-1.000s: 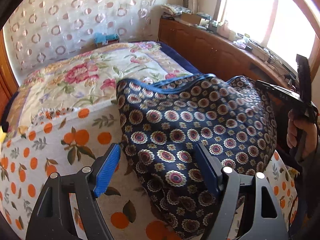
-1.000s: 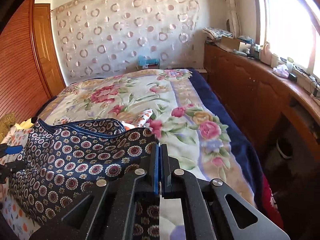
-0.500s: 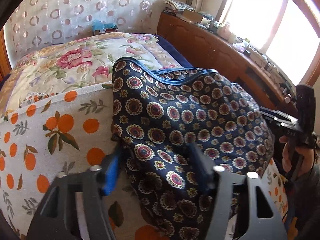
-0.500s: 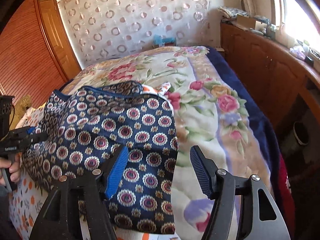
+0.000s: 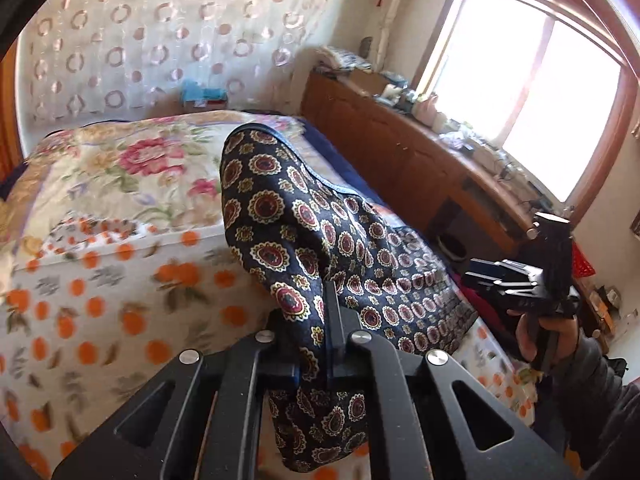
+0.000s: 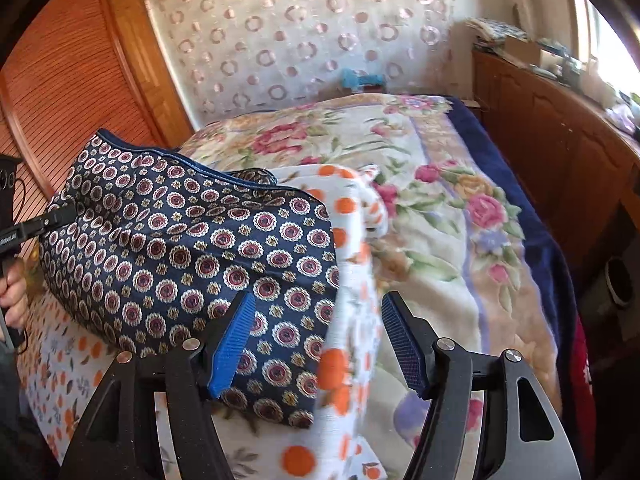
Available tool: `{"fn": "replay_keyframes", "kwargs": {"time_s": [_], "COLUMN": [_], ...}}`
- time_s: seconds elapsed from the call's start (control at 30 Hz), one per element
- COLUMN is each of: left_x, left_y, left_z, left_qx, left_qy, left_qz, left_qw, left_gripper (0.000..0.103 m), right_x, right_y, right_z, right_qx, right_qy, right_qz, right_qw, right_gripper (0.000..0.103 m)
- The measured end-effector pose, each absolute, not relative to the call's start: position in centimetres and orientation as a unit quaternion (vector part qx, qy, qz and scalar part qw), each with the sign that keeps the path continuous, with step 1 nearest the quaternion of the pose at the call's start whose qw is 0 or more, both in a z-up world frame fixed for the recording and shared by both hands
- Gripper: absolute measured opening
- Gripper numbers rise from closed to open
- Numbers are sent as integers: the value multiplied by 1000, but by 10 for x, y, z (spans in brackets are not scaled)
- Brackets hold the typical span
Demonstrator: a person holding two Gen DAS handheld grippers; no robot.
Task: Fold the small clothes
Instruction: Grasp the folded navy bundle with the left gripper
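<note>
Left claw (image 5: pixel 318 320): jaws have just been closing and now stand pinched together on a fold of the navy medallion-print garment (image 5: pixel 304 232); cloth bunches between the pads and hangs below them. From this claw the garment rises ahead and drapes off to the right, toward the right claw (image 5: pixel 486 280), which sits well apart at the far side of the cloth.

Right claw (image 6: pixel 316 340): jaws have just been opening and stand apart, nothing pressed between the pads. The garment's near corner lies just ahead of and under its left pad; an orange-dotted white cloth (image 6: pixel 352 264) runs between the fingers, not gripped.

Progress, judged: early-to-mid fold. The garment is lifted at one side by the left claw, still rumpled, with no flat, squared fold visible. Remaining: carry the held edge across, lay it down, smooth it, probably fold again.

Surroundings: floral blanket (image 6: pixel 432 216) beyond both claws; wooden cabinet (image 5: pixel 404 160) with clutter to the right under a bright window; slatted wooden door (image 6: pixel 68 92) to the left of the right claw.

Obstacles: the orange-dotted cloth lies under and beside the garment and could get caught up with it. Motion blur hides fine detail there.
</note>
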State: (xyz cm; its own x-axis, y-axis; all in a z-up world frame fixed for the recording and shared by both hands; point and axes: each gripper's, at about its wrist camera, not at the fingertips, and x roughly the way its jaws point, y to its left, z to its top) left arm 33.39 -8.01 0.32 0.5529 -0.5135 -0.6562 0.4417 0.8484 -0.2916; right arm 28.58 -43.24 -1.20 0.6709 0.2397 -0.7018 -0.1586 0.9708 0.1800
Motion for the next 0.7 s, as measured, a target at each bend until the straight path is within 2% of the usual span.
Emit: {"fn": "replay_keyframes", "kwargs": {"time_s": [0.3, 0.57, 0.7], "left_x": [339, 338, 340], "left_y": [-56, -57, -56], "left_z": [-42, -49, -50], "left_qx": [-41, -33, -32], "left_qy": [436, 439, 437], "left_qz": [-227, -219, -220], "left_qw": [870, 871, 872], "left_gripper": [9, 9, 9], "right_x": [320, 351, 355], "right_y": [-403, -396, -372], "right_z": [-27, -26, -29], "right_qx": [30, 26, -13], "right_qy": [415, 432, 432], "right_qz": [137, 136, 144], "right_qw": [899, 891, 890], "right_gripper": [68, 68, 68]}}
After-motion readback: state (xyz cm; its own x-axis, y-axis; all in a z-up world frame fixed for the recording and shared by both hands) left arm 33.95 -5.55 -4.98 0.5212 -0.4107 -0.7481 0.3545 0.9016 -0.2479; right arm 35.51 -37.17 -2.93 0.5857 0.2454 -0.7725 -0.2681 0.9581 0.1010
